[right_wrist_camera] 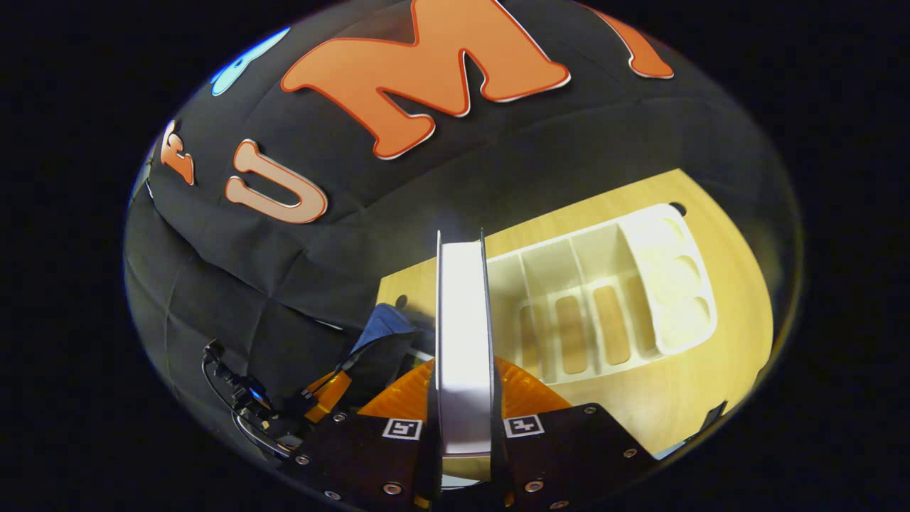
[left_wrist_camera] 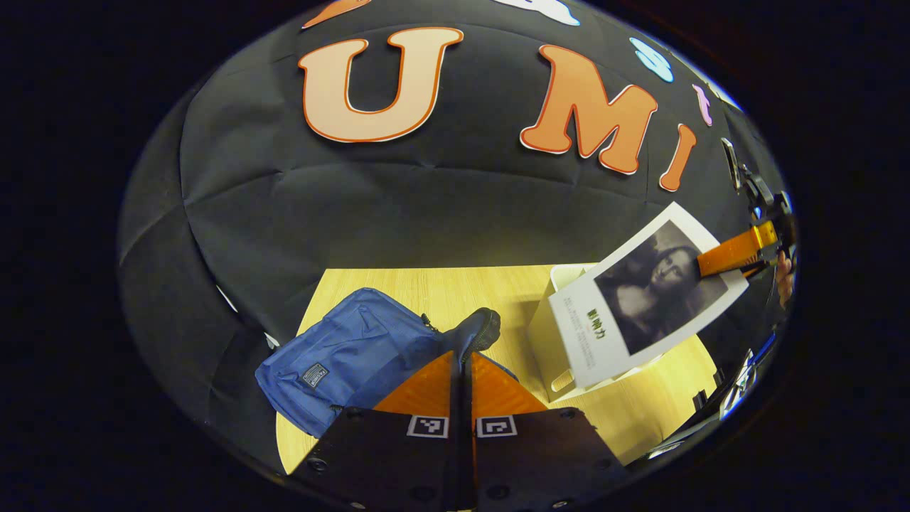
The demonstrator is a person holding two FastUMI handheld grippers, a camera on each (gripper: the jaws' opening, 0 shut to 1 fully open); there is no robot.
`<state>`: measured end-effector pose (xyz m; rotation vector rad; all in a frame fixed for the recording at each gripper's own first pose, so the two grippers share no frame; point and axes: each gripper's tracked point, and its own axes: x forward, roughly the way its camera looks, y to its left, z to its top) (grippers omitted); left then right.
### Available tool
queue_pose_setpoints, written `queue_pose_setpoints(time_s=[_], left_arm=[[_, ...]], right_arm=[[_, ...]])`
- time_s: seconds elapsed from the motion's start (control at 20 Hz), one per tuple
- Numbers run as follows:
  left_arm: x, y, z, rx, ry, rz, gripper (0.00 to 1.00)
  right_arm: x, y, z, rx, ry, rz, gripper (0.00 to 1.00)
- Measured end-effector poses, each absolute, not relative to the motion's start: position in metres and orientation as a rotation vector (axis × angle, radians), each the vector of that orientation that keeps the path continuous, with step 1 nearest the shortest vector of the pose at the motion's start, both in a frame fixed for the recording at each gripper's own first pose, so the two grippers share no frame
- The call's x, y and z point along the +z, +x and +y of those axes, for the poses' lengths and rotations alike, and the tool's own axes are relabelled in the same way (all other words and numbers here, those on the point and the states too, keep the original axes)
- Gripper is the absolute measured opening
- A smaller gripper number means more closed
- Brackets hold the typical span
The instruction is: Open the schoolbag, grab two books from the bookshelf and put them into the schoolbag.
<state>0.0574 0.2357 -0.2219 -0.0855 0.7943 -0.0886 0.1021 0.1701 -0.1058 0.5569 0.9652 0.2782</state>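
The blue schoolbag (left_wrist_camera: 341,355) lies on the wooden table (left_wrist_camera: 426,284) at the left. My left gripper (left_wrist_camera: 462,353) is shut on a dark flap (left_wrist_camera: 482,328) at the bag's near edge and holds it up. To the right, my right gripper (left_wrist_camera: 711,263) holds a book (left_wrist_camera: 650,295) with a black-and-white photo cover, tilted in the air above the white bookshelf (left_wrist_camera: 547,341). In the right gripper view the book (right_wrist_camera: 463,320) stands edge-on between the fingers of my right gripper (right_wrist_camera: 463,361). The bag (right_wrist_camera: 387,320) and my left gripper (right_wrist_camera: 334,387) show at lower left there.
The white bookshelf (right_wrist_camera: 618,284) lies with its open compartments showing no books inside. Bare table (right_wrist_camera: 697,398) runs past it towards the right edge. The black cloth wall stands close behind the table.
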Motion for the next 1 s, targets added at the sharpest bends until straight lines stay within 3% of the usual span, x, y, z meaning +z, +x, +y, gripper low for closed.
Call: queue_pose_setpoints(time_s=[0.6, 1.0], left_arm=[[-0.216, 0.060, 0.244, -0.082, -0.140, 0.813, 0.00], [-0.212, 0.060, 0.245, -0.093, -0.121, 0.817, 0.00]], right_arm=[[-0.151, 0.079, 0.247, 0.349, 0.735, 0.983, 0.27], [-0.193, 0.071, 0.292, 0.275, 0.758, 0.967, 0.26]])
